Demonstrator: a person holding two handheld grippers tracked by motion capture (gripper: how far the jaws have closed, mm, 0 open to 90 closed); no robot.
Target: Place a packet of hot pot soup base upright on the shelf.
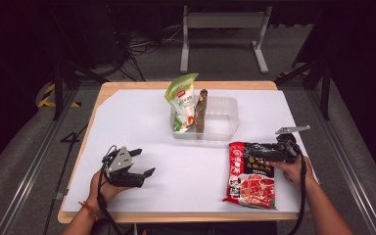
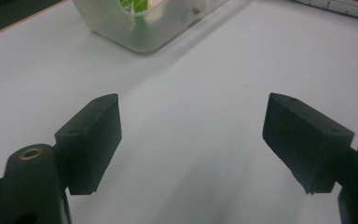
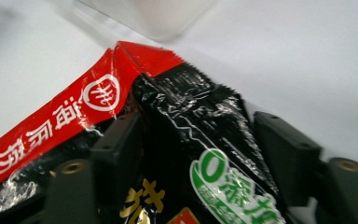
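The noodle packet (image 1: 251,174) is a flat, glossy plastic pouch, red along its left edge and lower half with white characters, black across the upper part, and a printed picture of a red dish near the bottom. In the right gripper view its black top seam is puckered and lifted into a ridge, with a green-and-white round label below it.

It lies on the white sheet (image 1: 142,127) at the near right of the table (image 1: 108,87), just in front of the clear plastic bin (image 1: 223,120) and apart from it. The bin holds a green-and-white pouch (image 1: 181,100) and a dark brown bar (image 1: 201,110), both standing on end.

The right gripper (image 1: 254,149) lies across the packet's upper black part — its jaws stand either side of the raised ridge, left pad (image 3: 119,140) against the film, the right one close beside it; whether they truly pinch cannot be told.

The left gripper (image 1: 144,164) sits at the near left, well apart from the packet — jaws spread wide over bare sheet, nothing between them.
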